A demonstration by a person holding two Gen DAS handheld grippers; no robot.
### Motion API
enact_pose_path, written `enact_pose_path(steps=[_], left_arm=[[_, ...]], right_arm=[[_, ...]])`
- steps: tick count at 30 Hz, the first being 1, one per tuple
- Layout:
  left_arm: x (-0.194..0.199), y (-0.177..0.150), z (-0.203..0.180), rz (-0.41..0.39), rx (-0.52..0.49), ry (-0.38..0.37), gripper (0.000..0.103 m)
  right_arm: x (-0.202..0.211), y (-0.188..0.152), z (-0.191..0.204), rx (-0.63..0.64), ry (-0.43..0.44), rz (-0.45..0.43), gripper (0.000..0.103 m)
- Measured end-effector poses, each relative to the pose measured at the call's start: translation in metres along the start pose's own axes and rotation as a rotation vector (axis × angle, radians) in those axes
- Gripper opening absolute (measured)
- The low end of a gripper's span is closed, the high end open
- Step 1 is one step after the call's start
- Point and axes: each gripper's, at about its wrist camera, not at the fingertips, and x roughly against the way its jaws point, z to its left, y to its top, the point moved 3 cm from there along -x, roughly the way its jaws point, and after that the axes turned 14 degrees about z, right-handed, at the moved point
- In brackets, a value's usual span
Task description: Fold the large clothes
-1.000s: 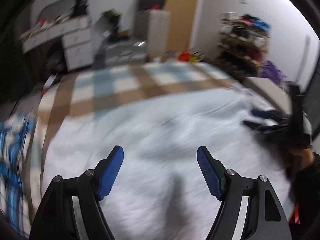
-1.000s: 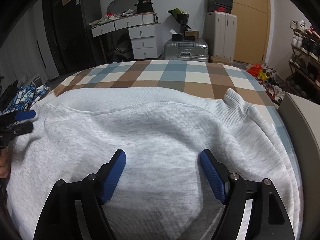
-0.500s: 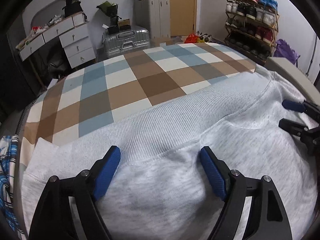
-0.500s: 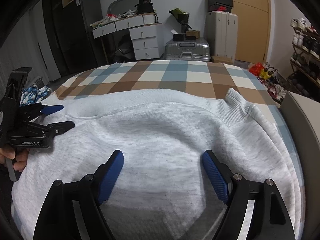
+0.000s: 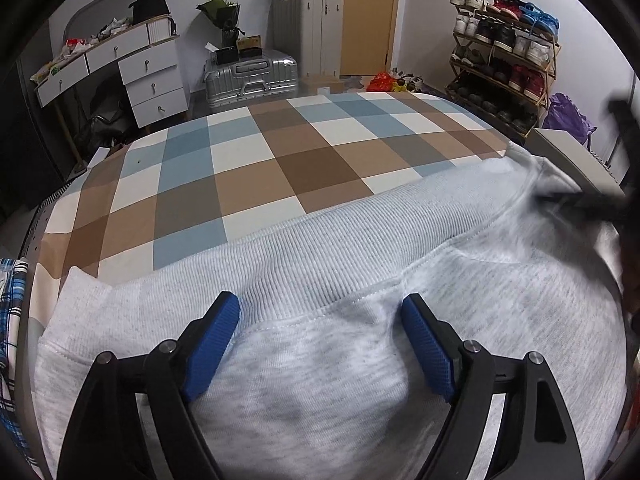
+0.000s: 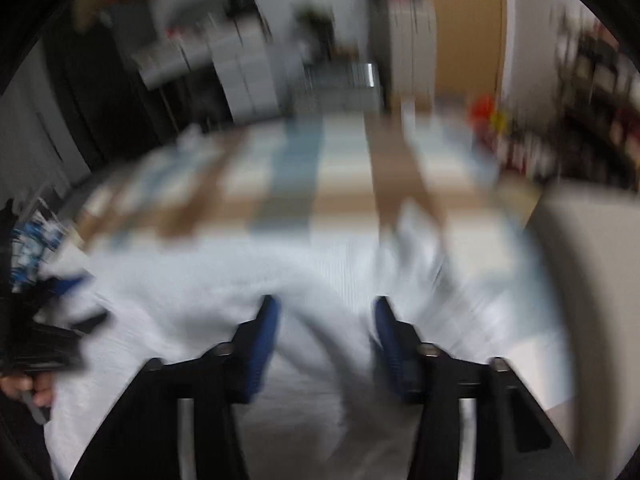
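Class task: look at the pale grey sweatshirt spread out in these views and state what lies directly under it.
The grey sweatshirt lies on a bed cover checked in brown, blue and white, which shows beyond its ribbed hem. How the cover continues beneath the cloth, and anything else under it, is hidden.

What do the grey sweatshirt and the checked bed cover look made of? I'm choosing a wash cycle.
The grey sweatshirt looks like heathered cotton-type fleece knit, matte, with a ribbed hem band. The checked bed cover looks like smooth, flat woven fabric, matte; its fibre cannot be told.
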Motion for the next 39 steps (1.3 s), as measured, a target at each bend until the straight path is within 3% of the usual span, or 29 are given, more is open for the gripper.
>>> enact_pose_path(steps=[4,6,7,8,10,13,15,16,17,18,19,21,22,24,25,27,29,31,33,35,39], left_arm=[[0.001,0.0,0.002,-0.003,0.007,-0.016,0.08],[0.001,0.0,0.002,-0.003,0.006,-0.015,0.08],[0.001,0.0,0.002,-0.003,0.006,-0.016,0.08],[0.001,0.0,0.002,-0.003,0.007,-0.017,0.08],[0.001,0.0,0.001,-0.003,0.009,-0.02,0.08],[0.001,0.0,0.002,-0.003,0.009,-0.022,0.08],[0.001,0.0,0.002,-0.004,0.011,-0.027,0.08],[0.001,0.0,0.002,-0.006,0.014,-0.037,0.08],[0.002,0.0,0.004,-0.007,0.017,-0.045,0.08],[0.002,-0.001,0.005,-0.009,0.023,-0.056,0.08],[0.003,-0.001,0.007,-0.01,0.028,-0.065,0.08],[0.003,-0.001,0.009,-0.009,0.039,-0.08,0.08],[0.002,-0.001,0.009,-0.008,0.039,-0.082,0.08],[0.002,0.0,0.008,-0.007,0.032,-0.077,0.08],[0.002,0.0,0.006,-0.006,0.027,-0.072,0.08],[0.002,-0.001,0.006,-0.006,0.027,-0.07,0.08],[0.003,-0.001,0.008,-0.008,0.032,-0.078,0.08],[0.003,-0.001,0.009,-0.008,0.034,-0.079,0.08],[0.002,-0.001,0.01,-0.007,0.032,-0.076,0.08],[0.002,-0.001,0.01,-0.005,0.03,-0.071,0.08],[0.002,-0.001,0.01,-0.004,0.027,-0.063,0.08]], right_arm=[[0.014,-0.001,-0.005,0.026,0.036,0.05,0.047],[0.033,0.001,-0.008,0.028,0.034,0.029,0.046],[0.044,0.003,-0.011,0.03,0.029,-0.01,0.051],[0.057,0.006,-0.015,0.022,0.004,-0.061,0.066],[0.066,0.016,-0.028,-0.019,-0.087,-0.109,0.086],[0.042,0.031,-0.039,-0.058,-0.107,-0.019,0.086],[0.02,0.038,-0.039,-0.048,-0.158,0.035,0.083],[0.014,0.039,-0.038,-0.039,-0.187,0.042,0.072],[0.009,0.039,-0.037,-0.018,-0.206,0.049,0.04],[0.008,0.041,-0.035,0.008,-0.192,0.049,0.019],[0.013,0.039,-0.034,0.016,-0.177,0.017,0.011],[0.043,0.037,-0.048,-0.018,-0.156,-0.119,0.01],[0.051,0.037,-0.064,-0.084,-0.1,-0.15,0.009],[0.051,0.037,-0.095,-0.208,0.026,-0.137,0.009],[0.042,0.036,-0.102,-0.231,0.036,-0.113,0.01],[0.014,0.034,-0.101,-0.219,-0.003,-0.017,0.013],[0.004,0.032,-0.091,-0.166,-0.078,0.033,0.03],[0.019,0.03,-0.079,-0.144,-0.124,-0.008,0.039],[0.05,0.025,-0.059,-0.115,-0.176,-0.102,0.05],[0.072,0.02,-0.034,-0.051,-0.146,-0.164,0.069],[0.069,0.007,0.032,0.149,-0.067,-0.134,0.083]])
